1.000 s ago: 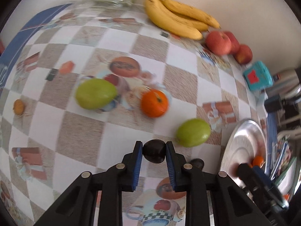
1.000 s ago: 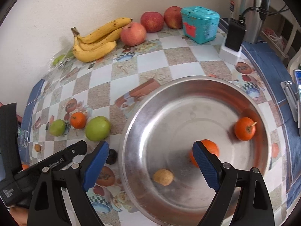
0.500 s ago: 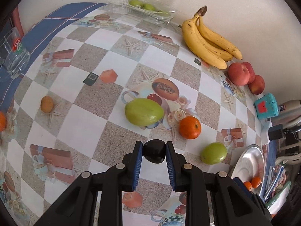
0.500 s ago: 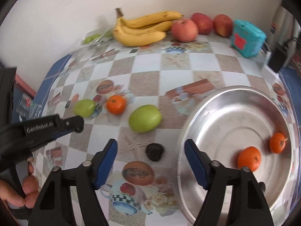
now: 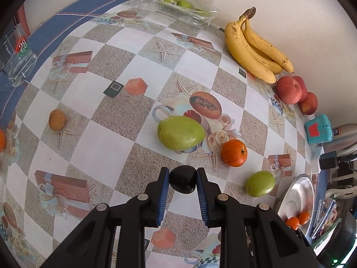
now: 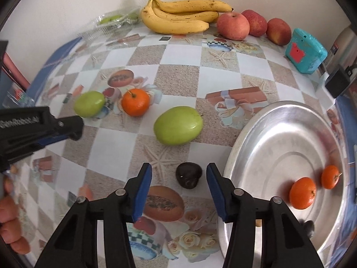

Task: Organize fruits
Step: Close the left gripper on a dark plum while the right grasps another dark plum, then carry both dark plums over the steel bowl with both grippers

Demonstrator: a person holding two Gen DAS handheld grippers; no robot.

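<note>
Left wrist view: the left gripper (image 5: 182,179) holds a dark fruit (image 5: 183,179) between its blue fingers (image 5: 162,192), lifted above the checked counter (image 5: 107,138); the fruit is roundish, its broad side lying across the fingers. The gripper points toward the far wall. Ahead lie one large green fruit (image 5: 180,132), its long axis running left-right, one orange (image 5: 234,153), one smaller green fruit (image 5: 260,183), three bananas (image 5: 256,51) and three apples (image 5: 290,89).

Right wrist view: the right gripper (image 6: 179,188) reaches level over the counter, its fingers spread wide to either side of a second dark fruit (image 6: 188,174) resting on the counter without touching it. Just right stands a metal tray (image 6: 279,134) carrying two oranges (image 6: 303,193).
</note>
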